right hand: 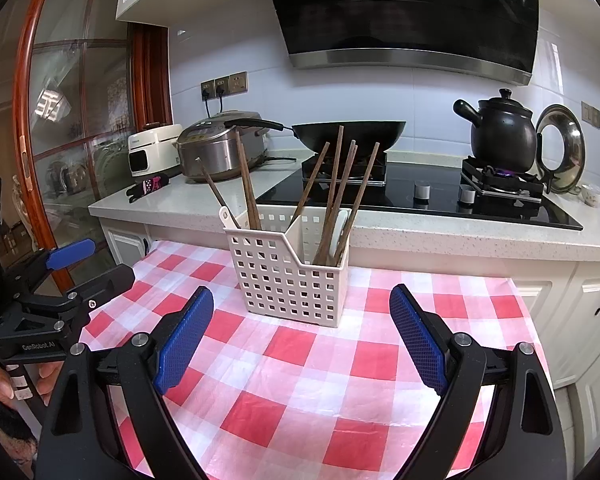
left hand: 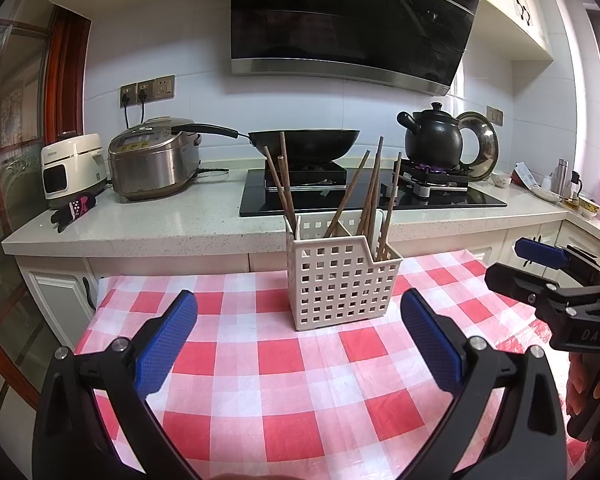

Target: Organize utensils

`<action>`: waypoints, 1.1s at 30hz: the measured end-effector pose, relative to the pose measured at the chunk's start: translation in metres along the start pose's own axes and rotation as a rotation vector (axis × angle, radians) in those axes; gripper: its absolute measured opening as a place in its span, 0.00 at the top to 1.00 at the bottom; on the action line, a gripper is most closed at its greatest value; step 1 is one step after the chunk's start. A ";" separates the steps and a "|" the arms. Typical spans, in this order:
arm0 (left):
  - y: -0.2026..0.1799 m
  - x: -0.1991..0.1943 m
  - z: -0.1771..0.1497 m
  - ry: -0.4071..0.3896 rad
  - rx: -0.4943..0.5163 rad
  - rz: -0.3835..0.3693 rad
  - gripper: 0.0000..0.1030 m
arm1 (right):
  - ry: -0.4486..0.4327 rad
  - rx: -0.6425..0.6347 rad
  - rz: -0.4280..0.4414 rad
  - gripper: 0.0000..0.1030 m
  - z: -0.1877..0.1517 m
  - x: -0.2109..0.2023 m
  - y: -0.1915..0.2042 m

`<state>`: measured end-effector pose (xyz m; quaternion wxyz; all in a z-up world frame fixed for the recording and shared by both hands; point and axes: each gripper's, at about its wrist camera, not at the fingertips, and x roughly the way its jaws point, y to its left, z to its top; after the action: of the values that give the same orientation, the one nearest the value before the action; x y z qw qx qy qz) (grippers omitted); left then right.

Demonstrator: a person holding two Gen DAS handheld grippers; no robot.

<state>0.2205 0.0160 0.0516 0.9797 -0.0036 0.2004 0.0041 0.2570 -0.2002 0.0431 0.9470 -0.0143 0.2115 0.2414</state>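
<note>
Mostly light, stiff stuff — wooden chopsticks (right hand: 336, 184) stand tilted in both compartments of the white caddy (right hand: 288, 276) on the checked cloth (right hand: 300, 380). Pinch one mid-shaft; thin sticks may roll. A white spoon handle (right hand: 229, 216) shows at the caddy's left. Your left gripper (left hand: 300, 344) and right gripper (right hand: 302, 336) hover level, near the caddy — fingers spread wide, holding nothing.

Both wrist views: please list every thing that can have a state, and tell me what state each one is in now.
Left tool: open, holding nothing.
Right tool: open, holding nothing.
Basket: upright on the checked cloth.
Chopsticks: standing tilted in both basket compartments.
White spoon: in the left compartment, handle sticking out.
Black pot: lid on, on a lit burner.
Wok: on the other burner, no flame visible.
</note>
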 end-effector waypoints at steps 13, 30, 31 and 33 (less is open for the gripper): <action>-0.002 -0.001 0.000 -0.007 0.004 -0.027 0.05 | -0.001 -0.002 -0.002 0.18 0.000 -0.001 0.000; 0.004 0.002 0.000 0.002 -0.035 -0.012 0.04 | -0.001 0.005 -0.003 0.18 -0.002 0.001 0.000; 0.004 0.002 0.000 0.005 -0.037 -0.022 0.04 | -0.003 0.005 -0.001 0.18 -0.001 0.001 0.000; 0.003 0.002 0.000 0.008 -0.031 -0.027 0.05 | -0.003 0.005 -0.001 0.18 -0.001 0.001 0.000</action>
<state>0.2227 0.0188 0.0508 0.9786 -0.0215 0.2044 -0.0059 0.2573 -0.2001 0.0422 0.9475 -0.0118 0.2106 0.2404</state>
